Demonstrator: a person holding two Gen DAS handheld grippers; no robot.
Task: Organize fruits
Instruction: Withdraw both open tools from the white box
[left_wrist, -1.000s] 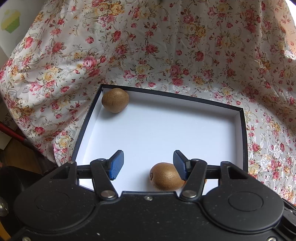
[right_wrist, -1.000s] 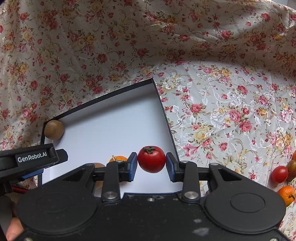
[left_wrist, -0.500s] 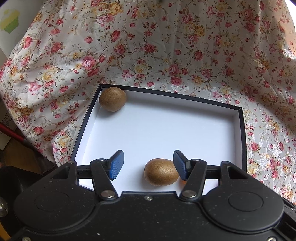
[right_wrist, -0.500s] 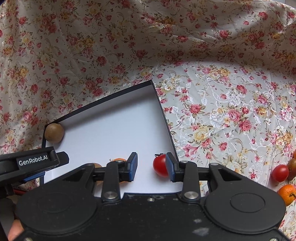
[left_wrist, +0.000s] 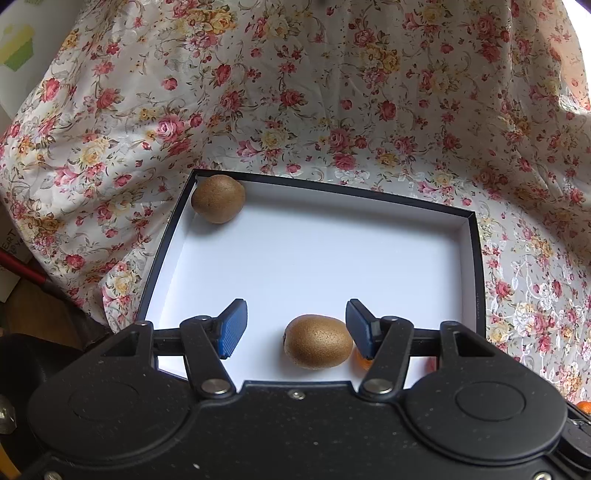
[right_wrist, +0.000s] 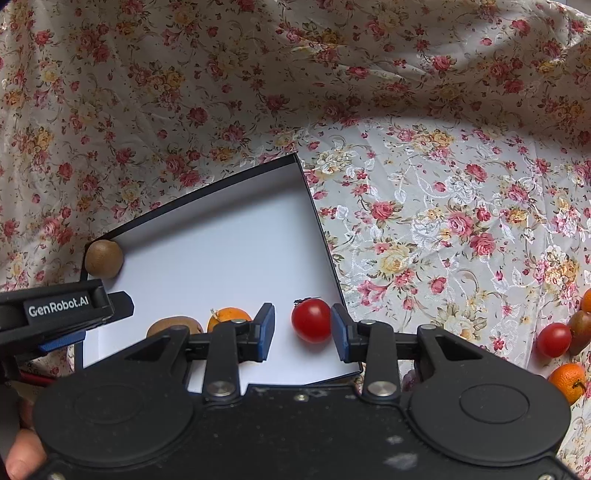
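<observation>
Box (right_wrist: 325, 236): landmark, collecting fruit.
Left claw (left_wrist: 291, 328): spread, near kiwi (left_wrist: 317, 347) loose inside box.
Right claw (right_wrist: 303, 328): spread, tomato (right_wrist: 311, 320) lying free inside box.

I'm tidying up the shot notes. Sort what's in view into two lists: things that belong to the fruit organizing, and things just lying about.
Part of the job:
- box
- corner kiwi
- near kiwi
- orange in the box
- tomato in the box
- loose tomato and loose orange on the cloth
- left gripper, right gripper, both open

Just lying about:
- floral cloth
- cupcake picture
</observation>
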